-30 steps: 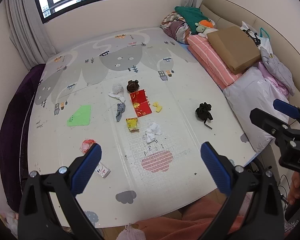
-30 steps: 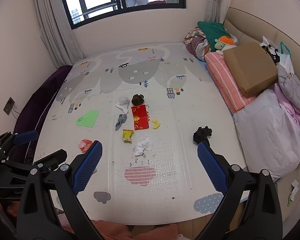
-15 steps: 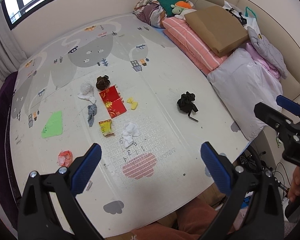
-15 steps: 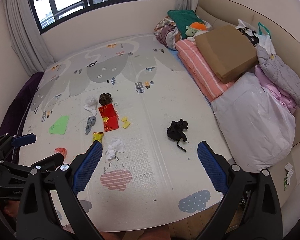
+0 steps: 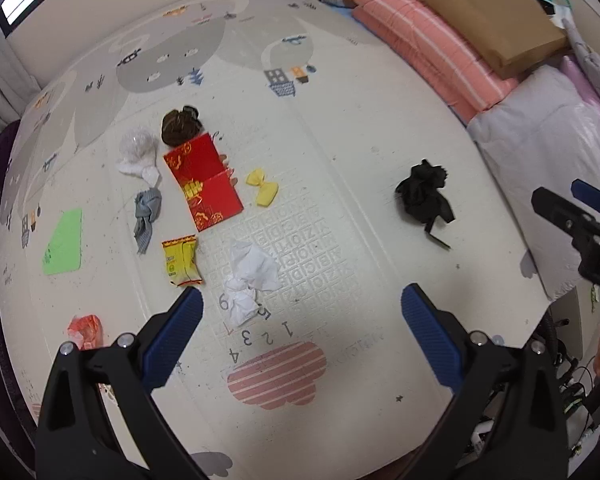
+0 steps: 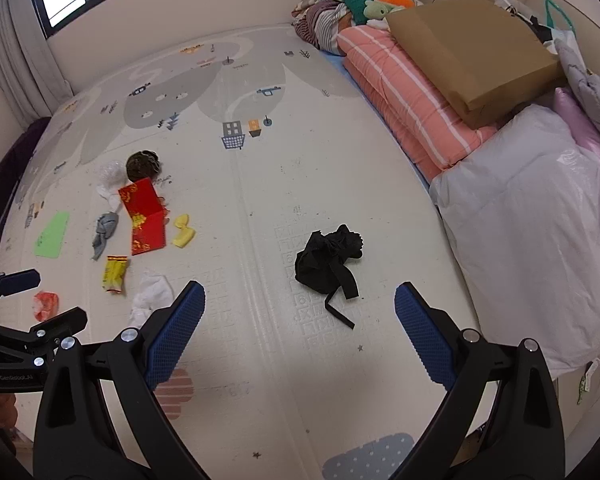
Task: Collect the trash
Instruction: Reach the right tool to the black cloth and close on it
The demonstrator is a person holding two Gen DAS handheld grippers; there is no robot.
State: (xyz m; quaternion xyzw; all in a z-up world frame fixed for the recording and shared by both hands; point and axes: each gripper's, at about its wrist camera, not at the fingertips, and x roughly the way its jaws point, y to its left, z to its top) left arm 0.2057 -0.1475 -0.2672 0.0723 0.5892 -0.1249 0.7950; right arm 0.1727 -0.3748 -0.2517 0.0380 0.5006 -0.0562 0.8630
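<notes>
While hovering above the play mat (image 5: 340,120), left gripper (image 5: 300,320) with jaws spread wide and holding nothing, blue fingertips (image 5: 176,328) framing a crumpled white tissue (image 5: 248,276) just ahead. Beside that tissue, a yellow snack wrapper (image 5: 182,260); farther on, a red envelope (image 5: 204,182), a yellow scrap (image 5: 264,188), a grey cloth twist (image 5: 146,216), a white plastic wad (image 5: 138,154) and a brown clump (image 5: 180,126), all lying close together. Off to the left, a green card (image 5: 62,242) and an orange-red wrapper (image 5: 85,330). Right gripper (image 6: 298,326) likewise gaping wide and empty, with a black crumpled bag (image 6: 328,262) lying on the mat between its tips, apart from the other litter. Along the right edge, pink striped bedding (image 6: 408,104) under a brown box (image 6: 468,56).
</notes>
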